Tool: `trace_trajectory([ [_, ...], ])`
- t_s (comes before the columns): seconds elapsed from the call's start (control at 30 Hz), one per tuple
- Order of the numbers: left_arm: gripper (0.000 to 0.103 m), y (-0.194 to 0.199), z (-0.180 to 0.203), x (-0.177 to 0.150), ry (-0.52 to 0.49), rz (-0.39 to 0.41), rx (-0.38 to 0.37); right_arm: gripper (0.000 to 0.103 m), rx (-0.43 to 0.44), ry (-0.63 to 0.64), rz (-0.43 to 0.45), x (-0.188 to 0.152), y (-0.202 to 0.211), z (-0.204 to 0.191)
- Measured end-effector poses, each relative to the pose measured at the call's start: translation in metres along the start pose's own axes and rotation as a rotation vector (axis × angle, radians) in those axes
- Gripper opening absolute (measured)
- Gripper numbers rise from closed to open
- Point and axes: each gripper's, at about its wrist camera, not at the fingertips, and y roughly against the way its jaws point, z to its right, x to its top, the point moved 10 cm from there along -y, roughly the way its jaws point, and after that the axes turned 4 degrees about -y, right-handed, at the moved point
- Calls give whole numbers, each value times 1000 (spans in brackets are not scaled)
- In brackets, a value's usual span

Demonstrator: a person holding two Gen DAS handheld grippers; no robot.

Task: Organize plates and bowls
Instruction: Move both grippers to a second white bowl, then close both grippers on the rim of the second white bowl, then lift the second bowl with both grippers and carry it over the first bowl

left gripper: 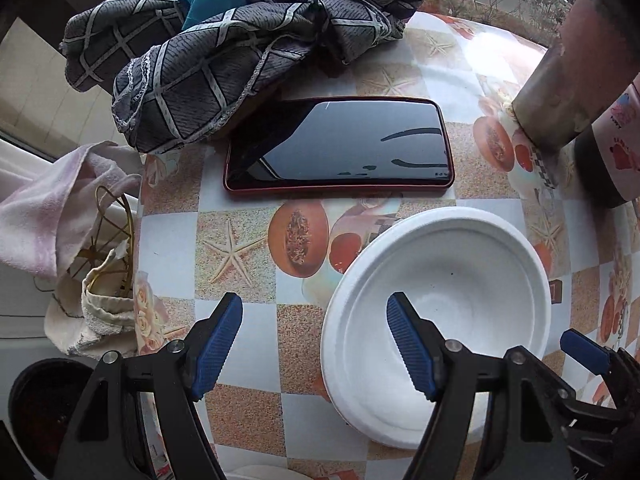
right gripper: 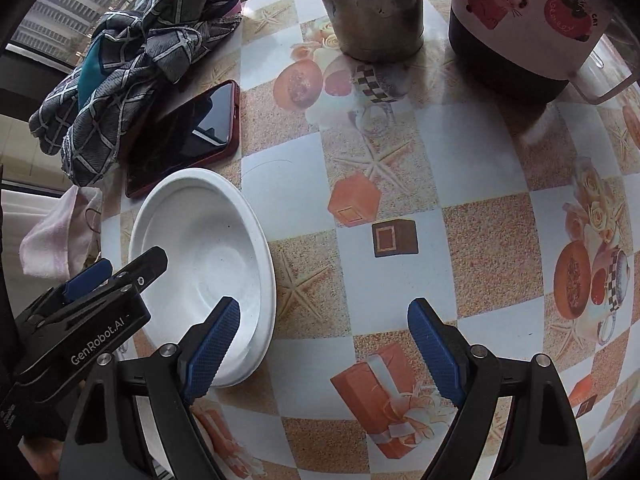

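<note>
A white disposable bowl sits upright on the patterned tablecloth; it also shows in the right wrist view at the left. My left gripper is open, its right finger over the bowl's near-left rim and its left finger over bare cloth. My right gripper is open and empty, its left finger at the bowl's near-right rim. The right gripper's blue tip shows at the bowl's right side. The left gripper's body lies over the bowl's left side.
A red-cased phone lies behind the bowl. A checked grey cloth is heaped at the table's back left. A metal cup and a dark decorated jug stand at the back. A pink towel hangs off the left edge.
</note>
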Motion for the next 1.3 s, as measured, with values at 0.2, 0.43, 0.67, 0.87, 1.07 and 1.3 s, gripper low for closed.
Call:
trace_trajectory([
  [0.2, 68, -17, 10, -5, -14, -59, -47, 53, -6, 41, -39, -1, -15, -6],
  [0.43, 39, -13, 36, -11, -66, -67, -93, 16, 60, 81, -71, -6, -19, -21],
  [0.67, 38, -4, 72, -52, -123, -92, -103, 16, 25, 84, -135, -21, -16, -1],
  [0.87, 38, 9, 102, -118, -112, -115, -131, 16, -12, 101, -208, -68, -8, 32],
  [1.07, 38, 21, 120, -200, -78, -164, -148, 16, -46, 118, -288, -130, -4, 53],
  [1.3, 38, 28, 127, -271, -98, -206, -163, 17, -85, 168, -329, -186, -4, 56],
])
